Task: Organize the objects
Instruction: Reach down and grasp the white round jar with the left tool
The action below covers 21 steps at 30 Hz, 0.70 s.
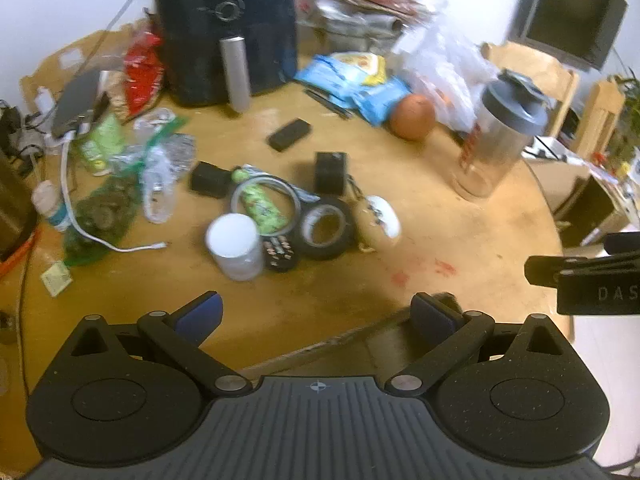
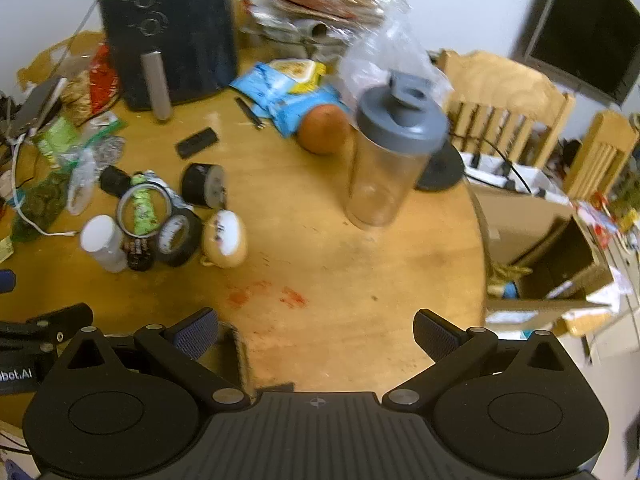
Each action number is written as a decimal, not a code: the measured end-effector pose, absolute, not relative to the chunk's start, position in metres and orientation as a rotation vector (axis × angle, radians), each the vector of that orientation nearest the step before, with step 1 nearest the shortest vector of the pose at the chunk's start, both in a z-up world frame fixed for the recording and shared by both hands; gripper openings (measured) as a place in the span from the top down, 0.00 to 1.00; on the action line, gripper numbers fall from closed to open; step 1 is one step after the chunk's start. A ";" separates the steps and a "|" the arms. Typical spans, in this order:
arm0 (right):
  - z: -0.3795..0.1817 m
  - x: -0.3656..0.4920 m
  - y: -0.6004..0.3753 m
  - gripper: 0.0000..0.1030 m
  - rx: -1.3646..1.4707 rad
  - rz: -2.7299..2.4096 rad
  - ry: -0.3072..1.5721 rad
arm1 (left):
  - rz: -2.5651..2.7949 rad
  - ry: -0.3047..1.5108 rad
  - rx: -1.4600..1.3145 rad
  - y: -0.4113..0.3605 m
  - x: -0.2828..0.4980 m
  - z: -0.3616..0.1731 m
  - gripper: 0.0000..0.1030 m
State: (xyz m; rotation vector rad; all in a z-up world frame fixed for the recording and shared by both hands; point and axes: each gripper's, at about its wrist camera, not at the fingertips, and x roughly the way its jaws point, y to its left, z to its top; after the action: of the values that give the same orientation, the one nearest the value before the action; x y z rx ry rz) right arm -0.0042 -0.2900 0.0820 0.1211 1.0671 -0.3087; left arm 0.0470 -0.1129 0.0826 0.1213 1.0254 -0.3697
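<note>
Shaker bottle (image 2: 388, 152) stands beyond open right claw (image 2: 316, 334).

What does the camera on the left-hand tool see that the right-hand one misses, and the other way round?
Only the left view shows the small clear bottle with a blue label at the table's left edge. Only the right view shows the open cardboard box beside the table. Both show the round wooden table, the clear shaker bottle with a grey lid, the orange fruit, the black tape roll and the black appliance.
</note>
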 end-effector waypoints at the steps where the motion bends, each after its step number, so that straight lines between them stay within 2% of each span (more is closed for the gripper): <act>1: 0.080 -0.008 -0.294 0.00 0.127 -0.318 1.058 | -0.371 1.026 0.138 -0.118 0.047 0.080 0.01; 21: 0.060 -0.003 -0.328 0.00 0.182 -0.365 1.101 | -0.360 1.029 0.232 -0.144 0.078 0.051 0.01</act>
State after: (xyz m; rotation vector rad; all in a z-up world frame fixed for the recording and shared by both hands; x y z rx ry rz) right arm -0.0027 -0.3278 0.0603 0.1821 1.1011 -0.3655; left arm 0.0783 -0.1438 0.0507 0.2325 1.0292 -0.3595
